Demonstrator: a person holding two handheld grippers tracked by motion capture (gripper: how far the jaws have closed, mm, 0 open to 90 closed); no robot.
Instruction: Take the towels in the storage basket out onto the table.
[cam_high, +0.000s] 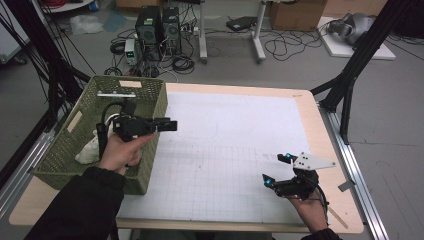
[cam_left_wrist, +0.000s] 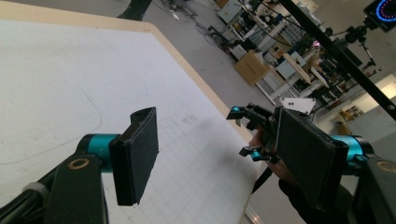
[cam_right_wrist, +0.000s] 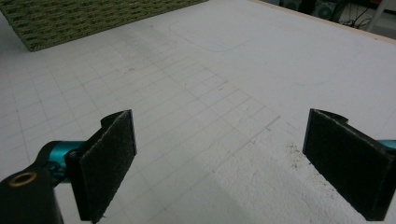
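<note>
Left hand-held gripper (cam_high: 170, 124): held over the near right rim of the green basket (cam_high: 155, 107), jaws wide apart, nothing between them.
Right hand-held gripper (cam_high: 276, 169): seen low over the bench (cam_high: 225, 150), jaws spread, empty.
White object (cam_high: 89, 151): seen lying inside the basket, near its front left.
Key relation: the object lies behind and below the left jaws, which are pointed away from it, toward the bench middle.
Nearer hand: the left, judged by far.

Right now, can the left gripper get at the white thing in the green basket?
Probably yes: the left gripper is open and empty above the basket's right wall, the white object lies uncovered inside, and the top is open. It would have to turn back and down.
</note>
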